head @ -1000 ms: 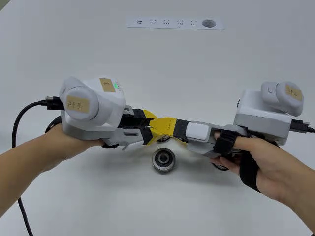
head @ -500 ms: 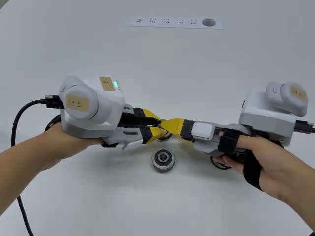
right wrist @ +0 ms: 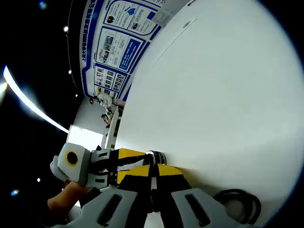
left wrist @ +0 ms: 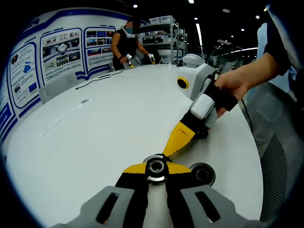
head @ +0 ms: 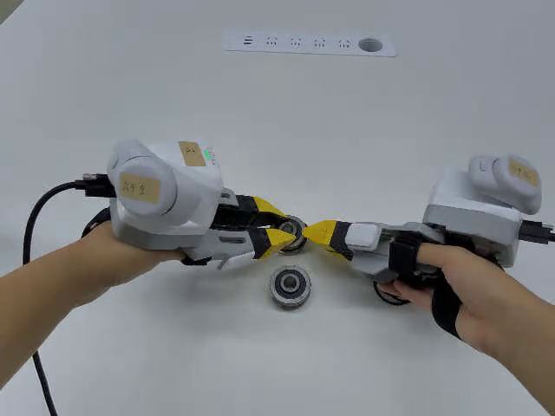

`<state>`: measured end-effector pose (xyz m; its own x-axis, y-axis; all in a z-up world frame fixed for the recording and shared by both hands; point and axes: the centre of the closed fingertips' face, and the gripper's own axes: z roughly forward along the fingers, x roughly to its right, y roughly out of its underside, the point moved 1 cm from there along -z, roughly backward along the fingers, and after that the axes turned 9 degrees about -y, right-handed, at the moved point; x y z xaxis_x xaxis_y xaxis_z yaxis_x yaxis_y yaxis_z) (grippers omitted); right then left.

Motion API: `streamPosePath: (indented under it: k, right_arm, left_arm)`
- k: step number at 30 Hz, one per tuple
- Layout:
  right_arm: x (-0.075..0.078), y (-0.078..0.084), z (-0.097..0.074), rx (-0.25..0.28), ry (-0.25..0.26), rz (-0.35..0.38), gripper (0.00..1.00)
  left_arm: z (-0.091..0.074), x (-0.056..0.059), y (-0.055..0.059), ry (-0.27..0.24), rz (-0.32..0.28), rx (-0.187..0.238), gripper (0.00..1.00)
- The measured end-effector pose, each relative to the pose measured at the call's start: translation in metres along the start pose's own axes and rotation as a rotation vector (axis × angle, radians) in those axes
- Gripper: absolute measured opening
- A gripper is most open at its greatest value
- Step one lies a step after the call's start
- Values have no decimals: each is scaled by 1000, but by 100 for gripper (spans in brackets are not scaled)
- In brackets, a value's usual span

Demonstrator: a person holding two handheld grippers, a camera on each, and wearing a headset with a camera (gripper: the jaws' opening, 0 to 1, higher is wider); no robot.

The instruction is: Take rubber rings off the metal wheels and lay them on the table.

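Small metal wheel with black rubber ring [left wrist: 156, 170] is clamped between the yellow-tipped jaws of the left gripper [head: 284, 232], over the white table [head: 347, 130]. Right gripper [head: 316, 232] has its jaws pressed together, tip at that wheel's rim. Second ringed metal wheel [head: 289, 286] lies on the table nearby.

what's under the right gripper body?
Black rubber rings lie on the table beneath the right gripper. In the head view the hand covers most of them; their count is unclear.
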<state>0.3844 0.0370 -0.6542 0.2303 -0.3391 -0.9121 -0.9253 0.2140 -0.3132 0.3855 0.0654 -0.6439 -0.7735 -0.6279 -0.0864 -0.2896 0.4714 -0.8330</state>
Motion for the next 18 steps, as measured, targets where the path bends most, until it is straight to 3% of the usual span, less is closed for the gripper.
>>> streamPosePath:
  k: [18]
  right_arm:
    - [-1, 1, -2, -3, 51, 13, 1]
  left_arm:
    - [-2, 2, 0, -4, 16, 0, 13]
